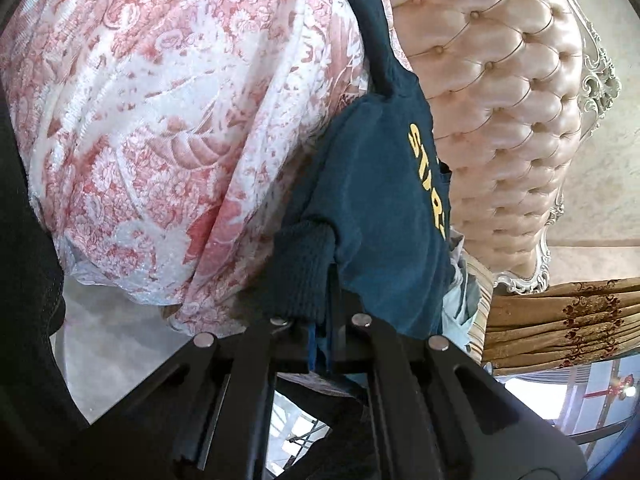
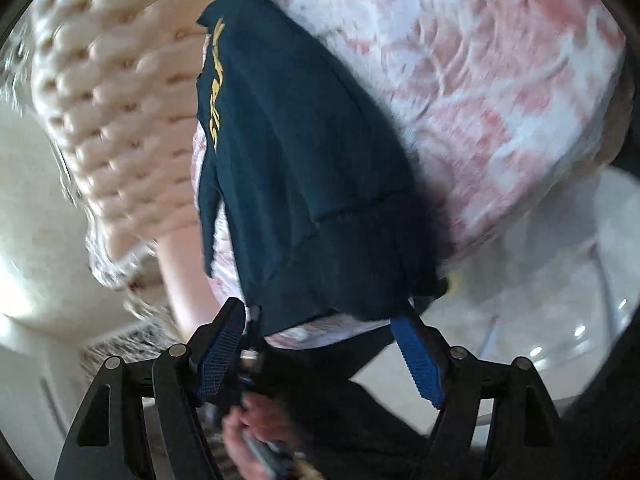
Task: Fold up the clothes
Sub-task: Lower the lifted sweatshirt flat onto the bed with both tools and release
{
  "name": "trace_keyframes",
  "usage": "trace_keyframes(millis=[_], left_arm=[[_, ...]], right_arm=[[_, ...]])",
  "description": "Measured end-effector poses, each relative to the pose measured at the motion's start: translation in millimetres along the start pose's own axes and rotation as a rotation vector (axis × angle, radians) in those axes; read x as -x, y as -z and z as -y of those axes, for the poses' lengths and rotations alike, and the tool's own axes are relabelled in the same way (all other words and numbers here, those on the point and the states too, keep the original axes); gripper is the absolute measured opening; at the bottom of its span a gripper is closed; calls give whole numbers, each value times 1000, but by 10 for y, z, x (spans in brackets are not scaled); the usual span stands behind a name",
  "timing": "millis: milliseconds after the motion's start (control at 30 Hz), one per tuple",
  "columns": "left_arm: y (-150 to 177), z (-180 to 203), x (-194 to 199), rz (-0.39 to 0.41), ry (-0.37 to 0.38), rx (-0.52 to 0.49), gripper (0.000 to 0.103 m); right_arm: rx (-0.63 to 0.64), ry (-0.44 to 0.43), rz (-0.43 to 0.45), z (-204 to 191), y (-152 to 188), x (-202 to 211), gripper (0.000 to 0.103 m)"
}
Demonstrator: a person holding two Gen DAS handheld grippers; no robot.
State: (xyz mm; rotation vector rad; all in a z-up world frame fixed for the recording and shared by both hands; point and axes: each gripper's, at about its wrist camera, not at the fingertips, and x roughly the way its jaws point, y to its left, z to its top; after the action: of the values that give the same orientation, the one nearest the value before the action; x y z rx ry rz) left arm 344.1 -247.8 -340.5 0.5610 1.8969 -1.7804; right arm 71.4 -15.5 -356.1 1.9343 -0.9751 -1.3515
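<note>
The left gripper pinches the sweater's cuff; the right gripper's fingers gape empty astride its hem (bed's edge).

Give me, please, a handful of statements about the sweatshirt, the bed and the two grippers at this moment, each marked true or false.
1. The left gripper is shut on the sweatshirt. True: its pads pinch the fabric by the ribbed cuff.
2. The right gripper is clamped on the sweatshirt. False: its jaws stand wide apart, with the hem just ahead of them.
3. The sweatshirt has yellow lettering. True.
4. The sweatshirt is bright red. False: it is dark blue-green.
5. The bedspread is plain grey. False: it is white with a pink floral pattern.
6. A padded, buttoned headboard stands behind the bed. True.
</note>
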Motion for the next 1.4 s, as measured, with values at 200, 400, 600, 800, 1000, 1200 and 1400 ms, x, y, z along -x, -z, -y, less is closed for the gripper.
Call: trace_keyframes(millis=[200,400,600,800,1000,1200,1400], left_arm=[[-12,-8,14,20,-20,-2,3],[15,171,45,40,-166,-112,3],[2,206,24,30,-290,-180,3],[-9,196,-34,7,-328,-209,3],[-30,187,-99,-10,-363,-229,3],[-16,195,-125,-44,-380,-246,10],[101,322,341,-148,-372,-333,37]], right_arm=[[-40,-5,185,41,-2,34,70],[276,385,300,-326,65,12,7],[452,593,250,-517,220,-244,6],[494,590,180,-502,177,-278,6],[514,568,119,-479,133,-294,6],[488,540,36,-450,17,-318,13],[527,462,-127,-585,-5,88,61]])
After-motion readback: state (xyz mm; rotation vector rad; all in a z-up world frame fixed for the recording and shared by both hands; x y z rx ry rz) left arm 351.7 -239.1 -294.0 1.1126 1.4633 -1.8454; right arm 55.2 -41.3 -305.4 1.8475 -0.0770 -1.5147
